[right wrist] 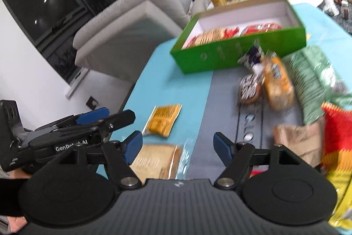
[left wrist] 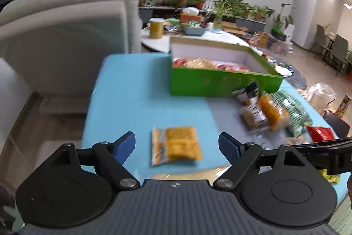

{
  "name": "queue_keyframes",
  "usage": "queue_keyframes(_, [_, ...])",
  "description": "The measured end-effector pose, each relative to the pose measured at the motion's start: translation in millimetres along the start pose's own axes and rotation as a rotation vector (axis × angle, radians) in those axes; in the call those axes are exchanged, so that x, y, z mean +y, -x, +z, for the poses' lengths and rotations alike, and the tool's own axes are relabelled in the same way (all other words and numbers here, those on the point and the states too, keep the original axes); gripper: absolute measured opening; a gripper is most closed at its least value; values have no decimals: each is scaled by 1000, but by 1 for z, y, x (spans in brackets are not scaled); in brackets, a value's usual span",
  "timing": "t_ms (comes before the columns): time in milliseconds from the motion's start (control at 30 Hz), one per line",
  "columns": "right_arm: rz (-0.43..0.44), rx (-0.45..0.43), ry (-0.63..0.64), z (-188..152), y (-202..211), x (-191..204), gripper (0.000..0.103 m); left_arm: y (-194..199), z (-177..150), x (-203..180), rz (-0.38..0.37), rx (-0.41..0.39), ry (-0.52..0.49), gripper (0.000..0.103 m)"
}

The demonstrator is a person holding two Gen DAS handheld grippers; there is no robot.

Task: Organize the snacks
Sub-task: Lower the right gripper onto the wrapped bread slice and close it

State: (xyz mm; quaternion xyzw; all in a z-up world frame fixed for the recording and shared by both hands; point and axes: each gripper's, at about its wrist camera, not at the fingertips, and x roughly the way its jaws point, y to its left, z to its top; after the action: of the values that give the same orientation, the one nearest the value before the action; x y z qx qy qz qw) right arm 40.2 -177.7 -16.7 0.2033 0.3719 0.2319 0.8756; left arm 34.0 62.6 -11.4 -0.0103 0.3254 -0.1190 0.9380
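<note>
Snacks lie spread over the blue surface (left wrist: pixel 132 91), and both claws hang above its near edge with nothing between their fingers. The left claw (left wrist: pixel 176 145) has its blue pads wide apart, and a flat orange packet (left wrist: pixel 177 144) lies on the surface under the gap, not touched by either pad. The right claw (right wrist: pixel 177 144) is also spread wide and holds nothing; under its left finger lies a pale beige packet (right wrist: pixel 156 161), close to the near edge. In the right wrist view the left claw is seen from the side, at the near left edge of the surface.

The green box (left wrist: pixel 222 83) stands toward the far edge, open on top, with red and beige snack packs (right wrist: pixel 222 33) already inside on its white floor. Just in front of the box, toward the right edge, there is a loose pile: a dark packet (right wrist: pixel 250 87), an orange bread-like pack (right wrist: pixel 279 85) leaning on it, and a long green bag (right wrist: pixel 314 80) beside them. A red and yellow bag (right wrist: pixel 338 136) lies at the near right corner, with a brown paper packet (right wrist: pixel 297 140) touching it.
</note>
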Motion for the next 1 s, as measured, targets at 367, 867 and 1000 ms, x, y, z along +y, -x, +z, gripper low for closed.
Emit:
queue_keyframes(367, [-17, 75, -8, -18, -21, 10, 80, -4, -40, 30, -17, 84, 75, 83])
queue_keyframes(867, [-24, 135, -39, -27, -41, 14, 80, -7, -63, 40, -110, 122, 123, 84])
queue_keyframes(1000, [-16, 141, -55, -27, -44, 14, 80, -5, -66, 37, -137, 129, 115, 81])
